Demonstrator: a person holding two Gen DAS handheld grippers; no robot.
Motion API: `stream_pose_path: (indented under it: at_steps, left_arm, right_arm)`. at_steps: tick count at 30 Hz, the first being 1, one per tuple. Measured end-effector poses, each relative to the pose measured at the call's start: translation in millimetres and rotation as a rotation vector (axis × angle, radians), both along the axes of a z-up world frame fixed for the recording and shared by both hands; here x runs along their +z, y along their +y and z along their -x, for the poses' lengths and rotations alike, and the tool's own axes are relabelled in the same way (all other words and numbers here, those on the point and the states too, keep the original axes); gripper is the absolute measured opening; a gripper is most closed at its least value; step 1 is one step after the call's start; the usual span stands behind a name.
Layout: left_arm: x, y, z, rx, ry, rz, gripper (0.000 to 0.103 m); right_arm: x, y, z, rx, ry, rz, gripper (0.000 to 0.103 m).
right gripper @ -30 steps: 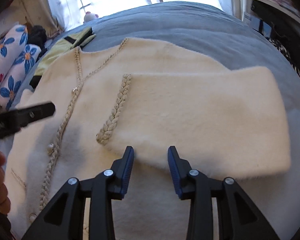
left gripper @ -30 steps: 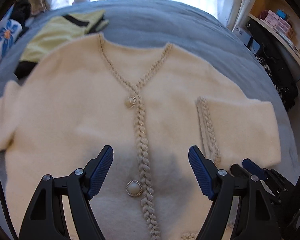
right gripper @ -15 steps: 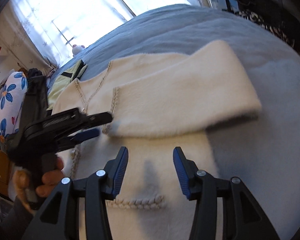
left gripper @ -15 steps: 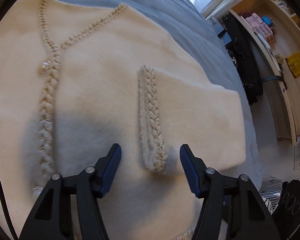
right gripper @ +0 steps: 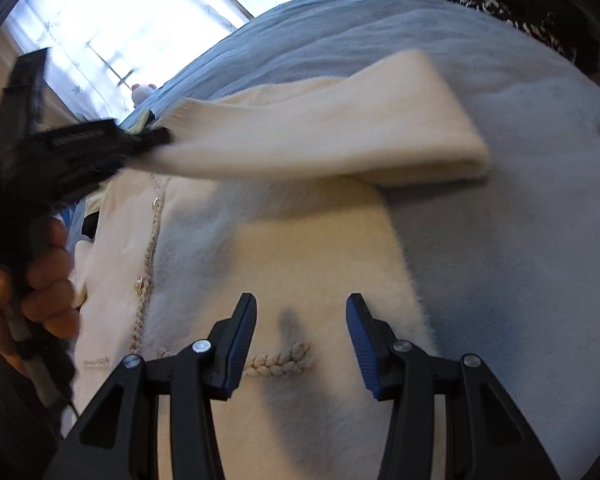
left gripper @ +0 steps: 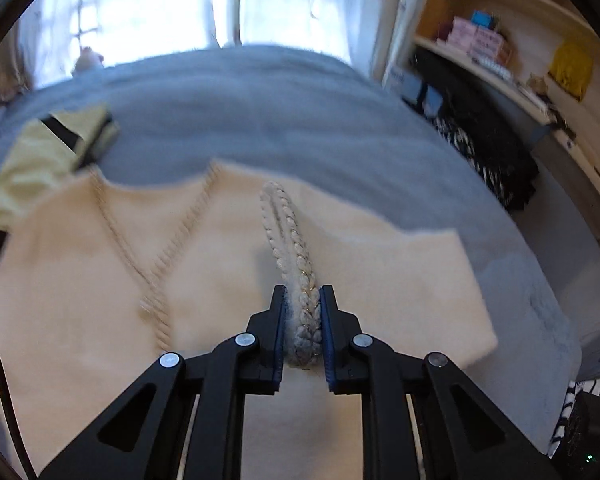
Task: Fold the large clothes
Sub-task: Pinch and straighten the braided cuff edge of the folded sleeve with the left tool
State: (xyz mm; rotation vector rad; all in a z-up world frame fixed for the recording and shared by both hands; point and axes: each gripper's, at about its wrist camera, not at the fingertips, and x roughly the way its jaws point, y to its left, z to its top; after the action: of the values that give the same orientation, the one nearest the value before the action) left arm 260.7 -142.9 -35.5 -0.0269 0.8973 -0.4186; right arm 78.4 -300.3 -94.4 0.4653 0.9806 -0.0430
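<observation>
Barely begun, the fluffy cream braid-trimmed cardigan [left gripper: 228, 280] lay unfolded on the grey bed [left gripper: 260, 120]; left tongs [left gripper: 302, 320] had just closed on its braided sleeve cuff [left gripper: 296, 280], right tongs [right gripper: 300, 336] half-open, empty.

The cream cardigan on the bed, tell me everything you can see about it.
The cream cardigan is fluffy knit, lying face up on the grey-blue bedcover. Braided trim edges its V-neck and front; pearl-like buttons run down it, and a short braid marks a pocket. One sleeve is folded across the chest. The left gripper, jaws just closed, pinches its braided cuff and holds it off the body. The right gripper hovers open over the lower front, touching nothing.
</observation>
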Motion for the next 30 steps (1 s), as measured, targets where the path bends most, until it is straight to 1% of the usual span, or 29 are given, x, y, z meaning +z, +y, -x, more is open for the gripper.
stream_pose_path:
  at_steps: [3,5,6,8,9,10,12,13,14,15,17,20,22,24,27,30]
  left_arm:
    - [21.5,48.3,-0.6,0.094,-0.078,-0.025,0.013]
    - [21.2,85.9,-2.0,0.157,-0.088,-0.05,0.013]
    - [14.3,104.7,-2.8,0.191,-0.073,-0.066,0.013]
    - [-11.6,136.5,-8.0,0.233,0.005,-0.089,0.015]
    - [-25.2,150.8,-8.5,0.234,0.054,-0.086,0.015]
    - [-44.1,161.7,-9.6,0.234,0.115,-0.089,0.016]
    - [-71.1,178.4,-10.1,0.252,0.199,-0.11,0.019]
    - [-83.1,187.1,-10.5,0.256,0.239,-0.096,0.023]
    - [-88.1,196.1,-10.5,0.261,0.255,-0.059,0.029]
    - [-91.2,197.7,-11.2,0.271,0.253,-0.027,0.032]
    - [-87.9,205.9,-16.0,0.286,0.249,0.027,0.042]
    - [-86.3,216.1,-32.3,0.277,0.237,0.077,0.049]
    - [-86.9,215.6,-44.3,0.263,0.235,0.071,0.05]
    - [-89.8,208.7,-56.4,0.254,0.24,0.047,0.05]
    - [-93.1,202.2,-75.1,0.23,0.269,0.039,0.05]
    - [-102.5,194.8,-93.4,0.219,0.291,0.038,0.05]
  right_arm:
    - [4.1,2.4,1.5,0.0,-0.013,0.04,0.047]
    - [2.2,4.3,0.4,0.008,-0.005,0.05,0.047]
    - [0.0,4.2,1.5,0.01,0.001,0.053,0.047]
    - [-4.5,7.1,-1.0,0.018,0.018,0.064,0.047]
    - [-6.7,9.6,-4.3,0.021,0.029,0.074,0.047]
    - [-9.4,11.4,-7.3,0.024,0.044,0.083,0.047]
    - [-10.6,11.9,-11.5,0.031,0.059,0.083,0.047]
    - [-9.0,12.4,-13.9,0.04,0.058,0.083,0.047]
    - [-5.4,12.1,-16.7,0.049,0.054,0.087,0.047]
    - [-2.6,12.0,-18.7,0.055,0.047,0.093,0.047]
    - [9.6,8.3,-27.5,0.063,0.02,0.112,0.047]
    - [23.2,-3.6,-47.4,0.065,-0.006,0.111,0.047]
    - [26.0,-15.5,-66.2,0.061,-0.018,0.091,0.048]
    - [23.5,-30.3,-92.3,0.033,-0.002,0.101,0.049]
    - [12.1,-53.7,-133.1,0.007,0.022,0.067,0.049]
    - [-2.9,-76.3,-172.2,-0.017,0.055,0.041,0.049]
